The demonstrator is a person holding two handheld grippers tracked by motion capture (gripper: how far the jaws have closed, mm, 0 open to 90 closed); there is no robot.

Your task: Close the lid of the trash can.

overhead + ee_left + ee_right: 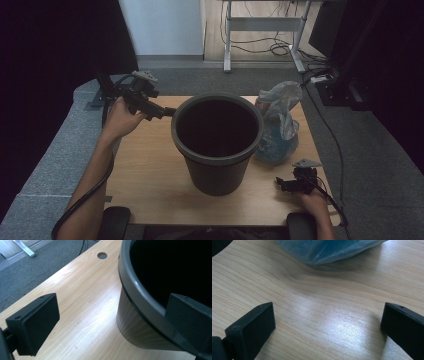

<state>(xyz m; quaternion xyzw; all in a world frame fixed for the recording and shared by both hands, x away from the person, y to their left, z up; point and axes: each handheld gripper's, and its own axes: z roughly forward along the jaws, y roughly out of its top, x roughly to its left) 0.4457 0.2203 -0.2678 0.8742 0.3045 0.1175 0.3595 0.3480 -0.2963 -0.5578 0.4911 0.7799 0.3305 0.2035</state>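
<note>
A dark grey bin stands upright at the middle of the wooden bench, its mouth open and its inside too dark to read. The left claw sits at about ten o'clock of the bin, right at the rim. In the left gripper view its jaws are spread wide and straddle the rim: one jaw stands outside over the bare bench, the other overlaps the rim on the inner side, and neither pad presses on the wall. The person's left hand holds that gripper from the bench's left edge.

A blue plastic bag with things inside lies at about two o'clock of the bin, just beside it. The right claw rests low at about four o'clock of the bin, near the bench's front right corner. In the right gripper view its jaws are also spread, with bare wood between them and the bag ahead at twelve o'clock.
</note>
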